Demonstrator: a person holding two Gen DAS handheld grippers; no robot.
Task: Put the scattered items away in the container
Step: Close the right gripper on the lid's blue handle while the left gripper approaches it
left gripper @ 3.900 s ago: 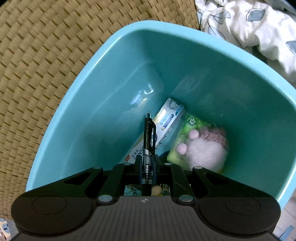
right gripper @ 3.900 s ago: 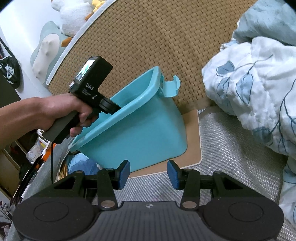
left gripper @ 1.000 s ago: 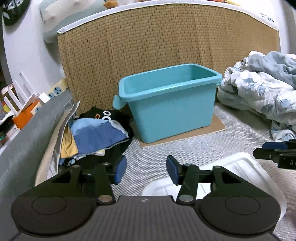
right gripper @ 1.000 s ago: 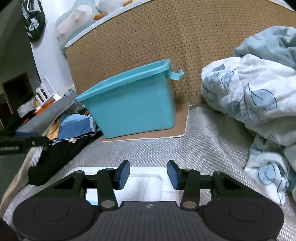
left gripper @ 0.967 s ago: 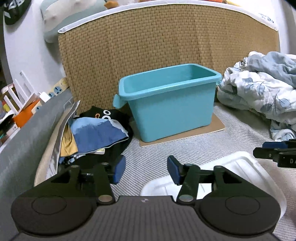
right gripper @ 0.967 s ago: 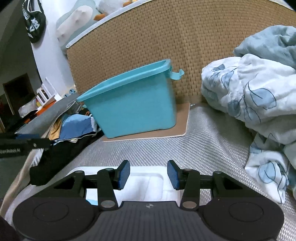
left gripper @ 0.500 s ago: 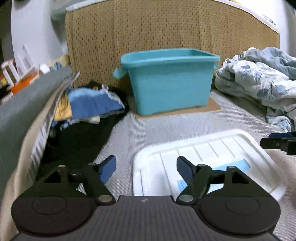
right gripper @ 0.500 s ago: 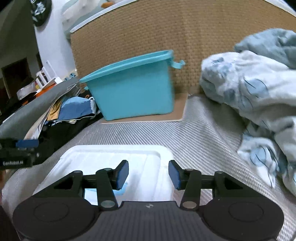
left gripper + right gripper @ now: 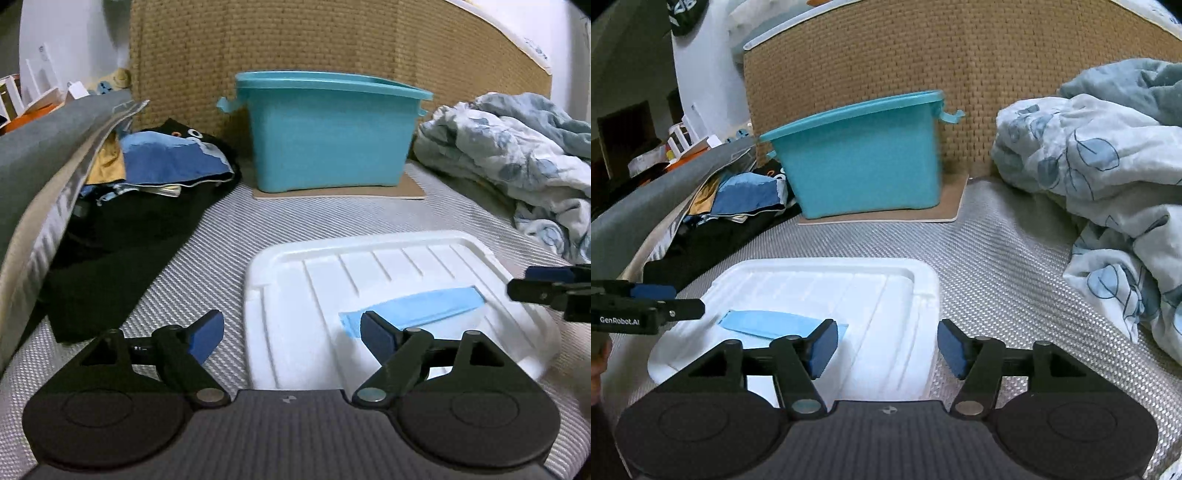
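Bed mat (image 9: 303,221) carries the lid (image 9: 388,266); both grippers, left (image 9: 291,334) and right (image 9: 886,347), flank it with jaws spread. Next: grip lid, cap bin (image 9: 328,136).

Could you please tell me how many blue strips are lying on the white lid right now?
1. A single light blue strip lies flat on the white lid, toward its near edge, between the two open grippers. Nothing else shows on the lid, though the near edge is partly hidden.
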